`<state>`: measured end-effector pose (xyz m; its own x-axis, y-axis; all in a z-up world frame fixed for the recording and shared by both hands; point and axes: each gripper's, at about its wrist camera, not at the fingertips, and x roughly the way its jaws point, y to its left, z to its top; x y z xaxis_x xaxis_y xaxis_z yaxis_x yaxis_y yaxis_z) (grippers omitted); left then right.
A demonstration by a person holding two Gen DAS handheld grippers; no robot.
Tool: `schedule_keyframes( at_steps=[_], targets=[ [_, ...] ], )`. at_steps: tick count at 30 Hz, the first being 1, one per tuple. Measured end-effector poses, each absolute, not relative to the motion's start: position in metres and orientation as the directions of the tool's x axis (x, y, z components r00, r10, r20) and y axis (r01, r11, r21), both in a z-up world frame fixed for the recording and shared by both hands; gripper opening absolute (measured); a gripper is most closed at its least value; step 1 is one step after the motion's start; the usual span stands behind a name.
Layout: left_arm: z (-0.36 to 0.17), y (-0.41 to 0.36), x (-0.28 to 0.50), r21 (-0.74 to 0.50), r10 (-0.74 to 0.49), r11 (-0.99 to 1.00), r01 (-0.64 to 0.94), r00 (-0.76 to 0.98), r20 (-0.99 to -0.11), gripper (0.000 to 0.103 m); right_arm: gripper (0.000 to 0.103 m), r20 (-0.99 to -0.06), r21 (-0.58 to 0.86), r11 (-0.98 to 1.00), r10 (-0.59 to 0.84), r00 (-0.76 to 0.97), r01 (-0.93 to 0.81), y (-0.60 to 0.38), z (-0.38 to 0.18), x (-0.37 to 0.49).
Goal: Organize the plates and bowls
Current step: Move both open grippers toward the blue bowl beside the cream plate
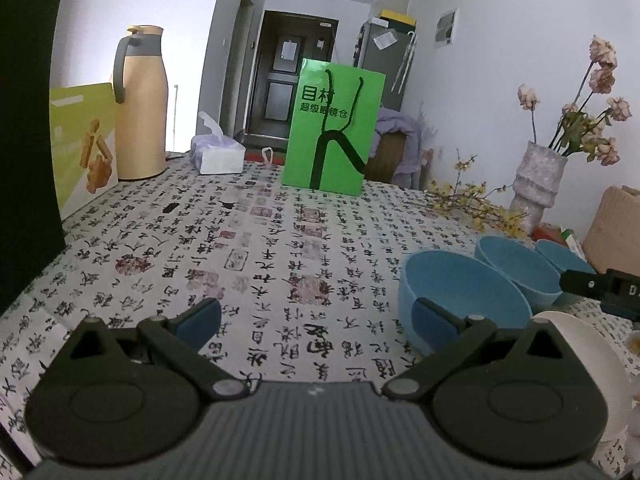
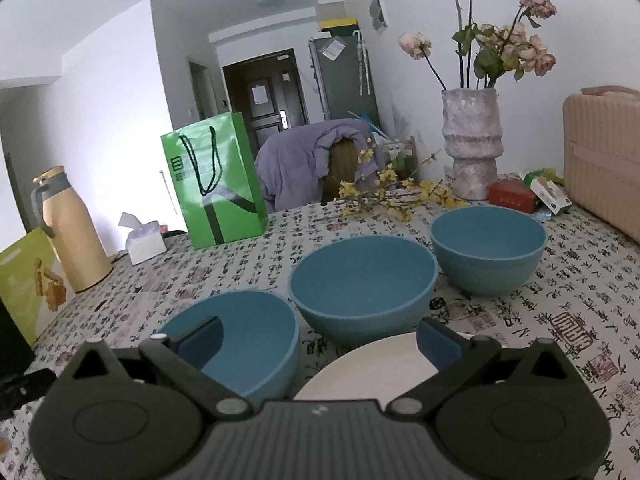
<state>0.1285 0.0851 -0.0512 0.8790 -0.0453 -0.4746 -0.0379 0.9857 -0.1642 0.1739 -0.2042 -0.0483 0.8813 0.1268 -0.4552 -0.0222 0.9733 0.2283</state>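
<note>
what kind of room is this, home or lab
Most likely a lived-in home dining area: a table with a calligraphy-print tablecloth, blue bowls set out, a vase of dried roses, and a fridge beside an entry door.

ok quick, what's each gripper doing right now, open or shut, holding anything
Left gripper: open, holding nothing, above the tablecloth beside the nearest blue bowl.
Right gripper: open, holding nothing, over the white plate.

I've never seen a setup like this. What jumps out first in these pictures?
Three blue bowls sit in a row on a table covered in calligraphy print, with a white plate nearest the right gripper. Behind them stand a bright green bag and a vase of dried roses.
</note>
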Motion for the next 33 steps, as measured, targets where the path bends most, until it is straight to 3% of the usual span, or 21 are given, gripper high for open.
schedule_keyframes(
  at_steps=[20, 28, 33],
  targets=[
    [-0.044, 0.047, 0.170, -0.208, -0.060, 0.977, -0.046, 0.876, -0.478, 0.103, 0.103, -0.506, 0.242, 0.966, 0.204, 0.838, -0.088, -0.229, -0.047, 0.207],
    [-0.040, 0.026, 0.189, -0.210, -0.073, 0.977, -0.045, 0.851, -0.520, 0.103, 0.103, -0.543, 0.260, 0.958, 0.250, 0.802, -0.122, -0.240, -0.044, 0.224],
    [-0.042, 0.014, 0.201, -0.209, -0.087, 0.977, -0.038, 0.823, -0.561, 0.103, 0.098, -0.562, 0.275, 0.948, 0.293, 0.773, -0.160, -0.241, -0.046, 0.232]
  ],
)
